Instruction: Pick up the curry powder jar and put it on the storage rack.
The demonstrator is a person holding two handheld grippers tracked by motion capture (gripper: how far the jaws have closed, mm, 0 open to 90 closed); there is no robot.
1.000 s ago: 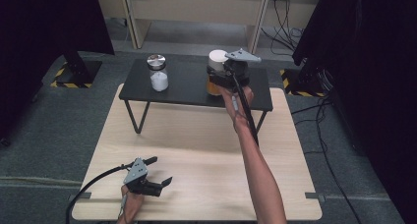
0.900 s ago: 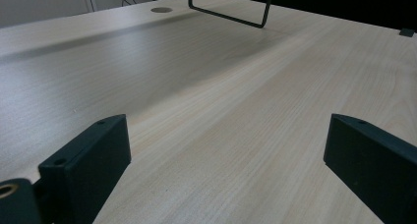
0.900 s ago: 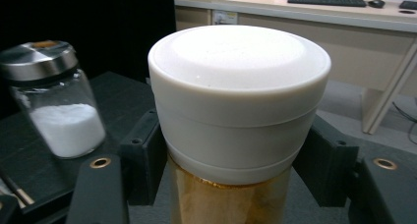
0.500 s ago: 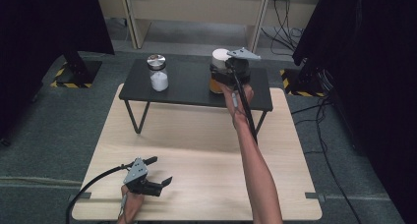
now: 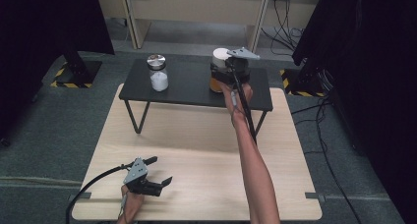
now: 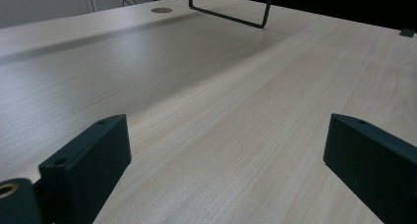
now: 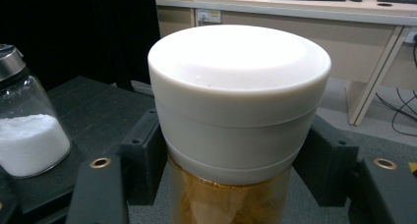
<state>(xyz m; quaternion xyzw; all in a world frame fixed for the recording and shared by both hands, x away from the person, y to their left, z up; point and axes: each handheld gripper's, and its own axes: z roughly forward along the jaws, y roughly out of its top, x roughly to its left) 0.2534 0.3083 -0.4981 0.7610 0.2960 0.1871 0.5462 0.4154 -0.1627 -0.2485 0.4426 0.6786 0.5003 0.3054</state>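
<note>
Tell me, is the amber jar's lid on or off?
On: the white lid sits flush over the amber jar, between the right gripper jaws.

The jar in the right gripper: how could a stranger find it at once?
Find the low black shelf at the wooden table's far edge. Two jars stand there; take the right one, between the right gripper's jaws. Its wide white lid and amber contents differ from the metal-capped jar of white powder.

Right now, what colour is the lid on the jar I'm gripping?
White; the lid shows best in the right gripper view.

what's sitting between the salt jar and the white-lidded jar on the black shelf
Nothing: in the high view, bare black shelf separates the salt jar from the white-lidded jar.
</note>
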